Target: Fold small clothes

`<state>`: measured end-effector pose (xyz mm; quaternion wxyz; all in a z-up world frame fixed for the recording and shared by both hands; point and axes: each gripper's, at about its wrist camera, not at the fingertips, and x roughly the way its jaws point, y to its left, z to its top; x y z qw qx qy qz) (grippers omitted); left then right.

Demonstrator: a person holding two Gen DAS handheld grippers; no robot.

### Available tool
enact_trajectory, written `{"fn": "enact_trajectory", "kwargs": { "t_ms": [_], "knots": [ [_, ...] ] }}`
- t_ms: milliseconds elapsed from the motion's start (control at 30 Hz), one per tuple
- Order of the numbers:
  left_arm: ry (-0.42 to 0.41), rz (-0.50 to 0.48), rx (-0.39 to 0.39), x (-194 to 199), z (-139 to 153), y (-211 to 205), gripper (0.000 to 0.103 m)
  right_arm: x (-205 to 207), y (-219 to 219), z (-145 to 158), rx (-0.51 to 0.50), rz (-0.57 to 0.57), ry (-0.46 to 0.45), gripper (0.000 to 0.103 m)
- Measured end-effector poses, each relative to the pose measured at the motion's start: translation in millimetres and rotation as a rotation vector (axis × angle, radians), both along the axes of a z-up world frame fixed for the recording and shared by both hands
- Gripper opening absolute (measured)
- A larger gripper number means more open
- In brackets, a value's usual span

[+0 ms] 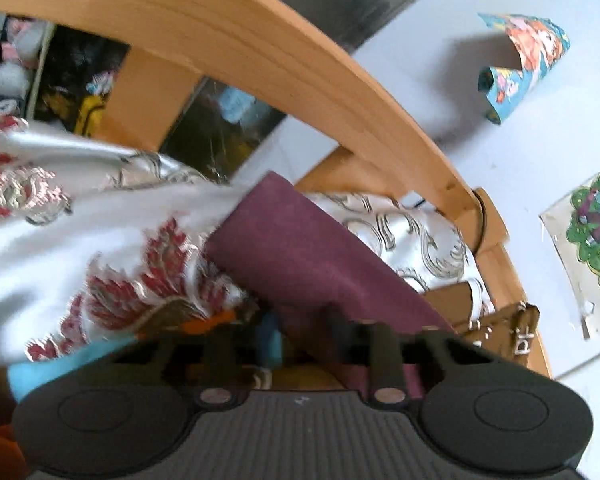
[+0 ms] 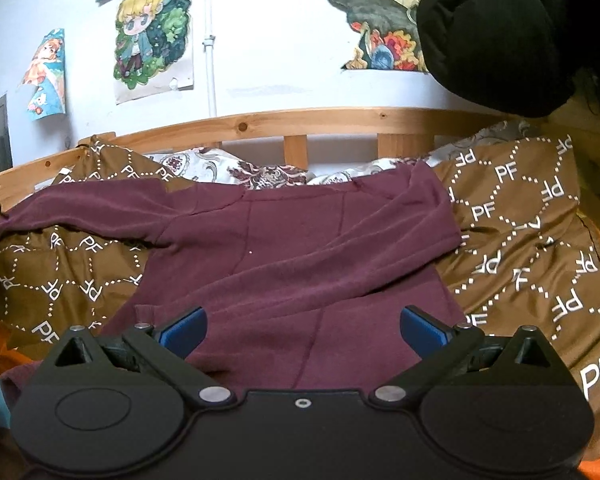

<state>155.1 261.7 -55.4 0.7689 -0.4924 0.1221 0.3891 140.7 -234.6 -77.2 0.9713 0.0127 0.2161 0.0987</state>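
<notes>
A: Left gripper (image 1: 300,340) status?

B: Fingers drawn together, clenched on a fold of the maroon shirt (image 1: 300,248). Cloth runs up out of the fingers toward the bed rail (image 1: 260,60). View is blurred and rolled, so I can't make out the pads themselves.

A: Right gripper (image 2: 302,330)?

B: Released. Blue pads (image 2: 184,330) stand wide apart, low over the shirt's (image 2: 300,248) near edge. Cloth lies between them, pads not pressing it.

A: Where's the shirt?

B: On the bed, spread over the brown PF-print blanket (image 2: 520,220). Body mostly flat, creased. One sleeve stretches off to the left edge of the right view; the other is bunched at upper right.

A: Anything else on the bed?

B: White floral bedding (image 1: 80,220) behind the shirt, against the wooden rail (image 2: 300,118). Left view also shows some light blue cloth (image 1: 60,364) by the gripper body.

A: Background?

B: White wall with cartoon posters (image 2: 152,28). Black fabric (image 2: 500,28) hangs into the top right of the right view.
</notes>
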Motion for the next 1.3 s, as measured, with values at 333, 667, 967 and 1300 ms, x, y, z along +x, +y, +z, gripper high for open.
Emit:
{"fn": "enact_trajectory", "kwargs": {
  "t_ms": [333, 667, 967, 1300],
  "knots": [
    [-0.073, -0.023, 0.344, -9, 39, -40, 0.004, 2, 6, -2, -0.021, 0.032, -0.014, 0.102],
    [-0.17, -0.251, 0.708, 3, 98, -101, 0.003, 1, 3, 3, 0.015, 0.006, -0.051, 0.102],
    [-0.43, -0.76, 0.904, 26, 147, -197, 0.004, 8, -23, 16, 0.139, -0.126, -0.08, 0.102],
    [-0.451, -1.604, 0.895, 52, 93, -348, 0.004, -3, -92, 25, 0.305, -0.43, -0.107, 0.102]
  ]
}}
